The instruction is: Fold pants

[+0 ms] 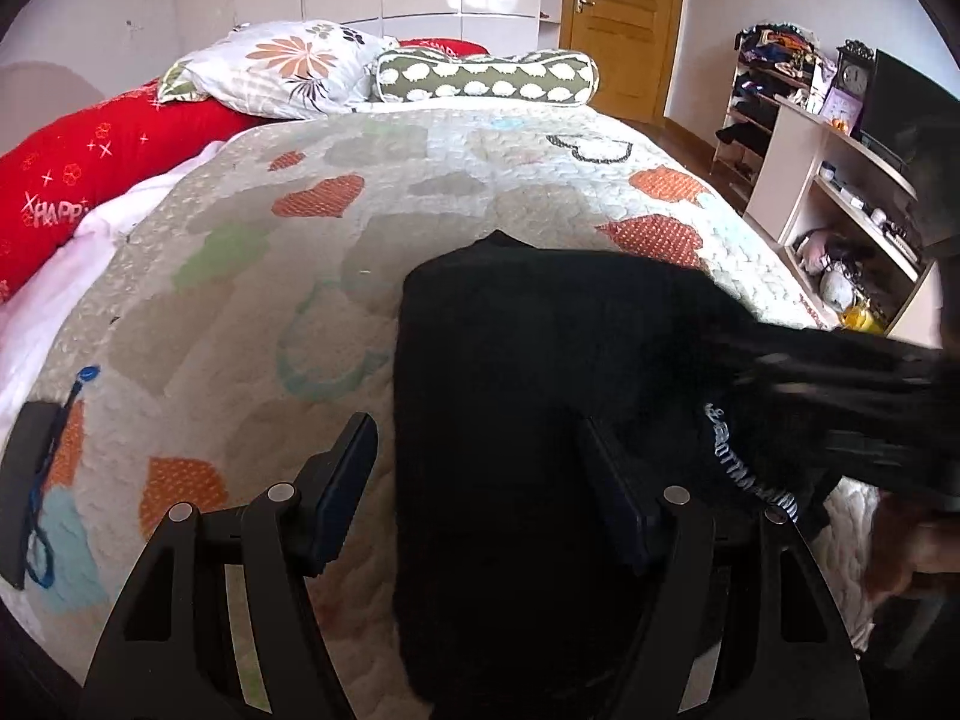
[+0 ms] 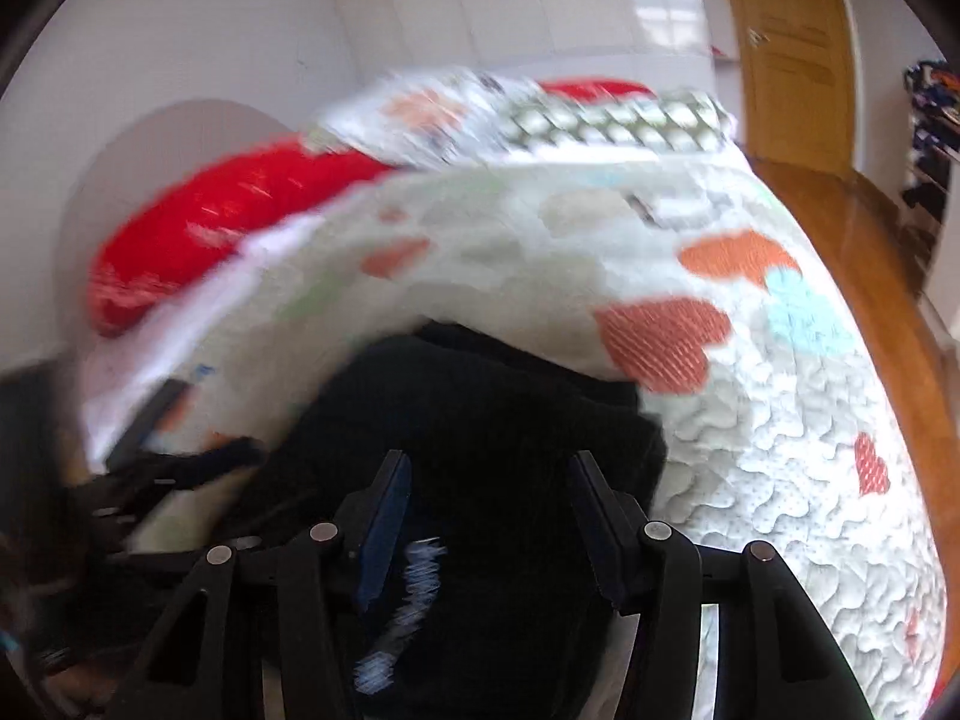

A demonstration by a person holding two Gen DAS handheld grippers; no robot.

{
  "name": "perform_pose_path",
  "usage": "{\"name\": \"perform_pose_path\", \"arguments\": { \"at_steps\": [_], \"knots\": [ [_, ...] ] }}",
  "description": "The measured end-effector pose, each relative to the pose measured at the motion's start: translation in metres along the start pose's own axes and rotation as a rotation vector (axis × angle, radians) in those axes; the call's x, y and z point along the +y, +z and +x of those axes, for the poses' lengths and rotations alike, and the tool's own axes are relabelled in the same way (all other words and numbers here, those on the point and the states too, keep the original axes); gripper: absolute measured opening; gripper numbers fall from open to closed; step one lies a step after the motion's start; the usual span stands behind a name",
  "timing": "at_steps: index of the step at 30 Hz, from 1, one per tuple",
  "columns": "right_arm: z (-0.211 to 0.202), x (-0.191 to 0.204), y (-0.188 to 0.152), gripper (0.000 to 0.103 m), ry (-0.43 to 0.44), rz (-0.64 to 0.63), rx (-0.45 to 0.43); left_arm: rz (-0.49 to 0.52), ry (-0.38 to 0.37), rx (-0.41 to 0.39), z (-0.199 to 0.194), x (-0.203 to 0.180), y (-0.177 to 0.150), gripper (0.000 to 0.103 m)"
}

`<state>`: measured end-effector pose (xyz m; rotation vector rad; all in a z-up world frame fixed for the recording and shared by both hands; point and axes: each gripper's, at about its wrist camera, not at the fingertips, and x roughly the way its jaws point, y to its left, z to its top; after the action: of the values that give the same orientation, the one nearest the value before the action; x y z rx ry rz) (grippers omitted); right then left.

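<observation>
The black pants (image 1: 510,372) lie folded into a thick rectangle on the quilted bed cover (image 1: 252,252). A waistband with white lettering (image 1: 744,468) shows at their right side. My left gripper (image 1: 480,468) is open just above the pants' near left edge, holding nothing. My right gripper (image 1: 870,402) comes in blurred from the right over the waistband. In the blurred right wrist view, my right gripper (image 2: 489,486) is open over the black pants (image 2: 480,408), with the white lettering (image 2: 414,594) between its fingers.
A black flat device with a blue cord (image 1: 30,480) lies on the quilt at the left. Red (image 1: 90,174), floral (image 1: 282,66) and green patterned (image 1: 486,78) pillows lie at the bed's head. Shelves (image 1: 840,198) stand to the right, a wooden door (image 1: 624,18) behind.
</observation>
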<state>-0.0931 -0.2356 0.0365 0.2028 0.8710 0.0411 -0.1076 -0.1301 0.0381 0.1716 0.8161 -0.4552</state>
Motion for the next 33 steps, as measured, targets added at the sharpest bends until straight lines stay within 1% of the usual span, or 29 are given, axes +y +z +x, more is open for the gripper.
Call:
{"name": "perform_pose_path", "arguments": {
  "at_steps": [1,3,5,7,10,12,14,16,17,19,21,24,27,31,33],
  "knots": [
    [0.01,-0.01,0.001,0.052,0.009,0.026,0.012,-0.003,-0.005,0.004,0.004,-0.001,0.001,0.071],
    [0.012,-0.015,0.002,0.053,0.033,0.055,-0.008,-0.014,-0.009,0.008,0.007,-0.003,0.004,0.071],
    [0.007,-0.015,0.001,0.052,0.029,0.039,-0.007,-0.02,-0.006,0.009,0.007,-0.003,0.004,0.071],
    [-0.006,-0.013,-0.001,0.052,0.012,0.031,-0.002,-0.02,-0.001,0.008,0.004,-0.003,0.003,0.071],
    [-0.034,-0.004,-0.009,0.052,0.023,0.006,-0.045,-0.043,0.003,0.011,-0.004,0.0,0.0,0.071],
    [-0.048,0.003,-0.019,0.052,0.026,-0.024,-0.058,-0.053,0.008,0.006,-0.01,0.002,-0.003,0.071],
    [-0.054,0.011,-0.036,0.052,0.024,-0.067,-0.043,-0.055,0.013,0.004,-0.013,0.002,-0.006,0.071],
    [-0.042,0.013,-0.056,0.052,-0.03,-0.108,0.009,-0.071,0.009,0.006,-0.015,0.003,-0.011,0.071],
    [-0.034,0.01,-0.063,0.056,-0.036,-0.102,0.03,-0.076,0.007,0.011,-0.016,0.002,-0.012,0.071],
    [-0.033,-0.001,-0.068,0.061,-0.012,-0.028,0.002,-0.072,0.03,-0.001,-0.022,-0.001,-0.015,0.071],
    [-0.04,-0.005,-0.065,0.061,0.014,0.011,0.001,-0.059,0.043,-0.009,-0.029,-0.004,-0.016,0.071],
    [-0.064,0.0,-0.058,0.061,0.012,-0.009,-0.069,-0.072,0.053,-0.023,-0.039,-0.004,-0.017,0.071],
    [-0.085,0.002,-0.054,0.062,0.018,0.006,-0.139,-0.094,0.052,-0.034,-0.047,-0.004,-0.019,0.071],
    [-0.096,0.009,-0.055,0.062,-0.011,-0.002,-0.163,-0.089,0.06,-0.055,-0.06,-0.005,-0.022,0.071],
    [-0.099,0.014,-0.056,0.062,-0.008,-0.005,-0.166,-0.097,0.06,-0.075,-0.068,-0.005,-0.024,0.071]
  ]
}}
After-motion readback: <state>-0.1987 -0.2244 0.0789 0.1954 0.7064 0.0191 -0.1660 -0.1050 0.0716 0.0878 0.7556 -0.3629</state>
